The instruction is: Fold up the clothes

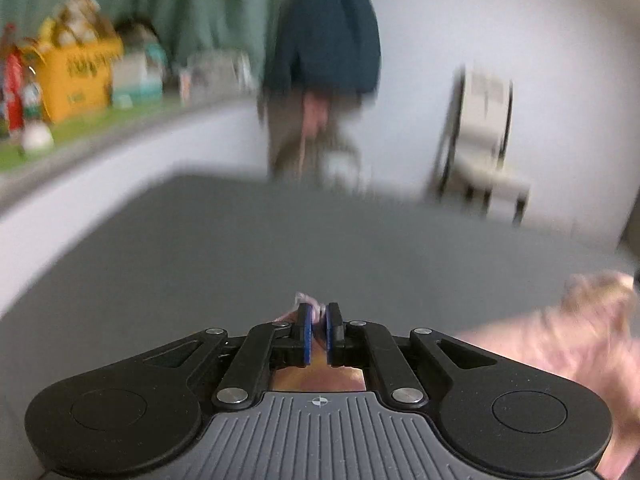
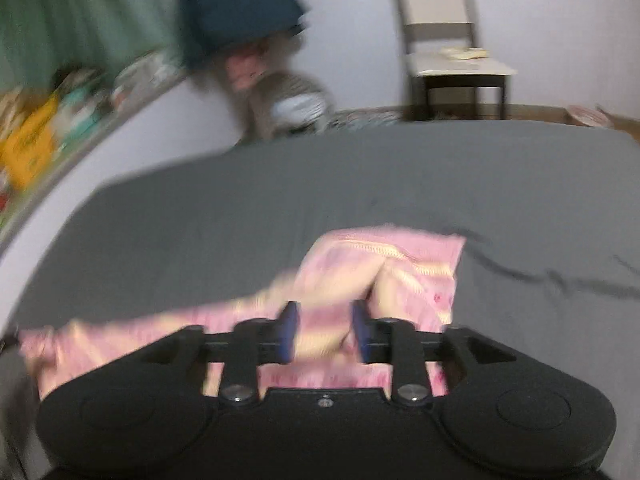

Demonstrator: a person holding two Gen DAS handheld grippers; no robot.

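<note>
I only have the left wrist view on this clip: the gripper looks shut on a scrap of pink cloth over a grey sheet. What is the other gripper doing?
Observer: The right gripper stands open, with the pink and cream patterned garment showing between and beyond its fingers; the pads are not pressing on it.
Reviewer: Is the garment flat?
Observer: No. It lies bunched on the grey bed sheet, a stitched hem turned up at its far edge.
Reviewer: Anything on that chair?
Observer: The pale chair with dark legs has a small light item on its seat, too blurred to name.
Reviewer: And my side?
Observer: The left gripper is shut on a pinch of that garment.
</note>
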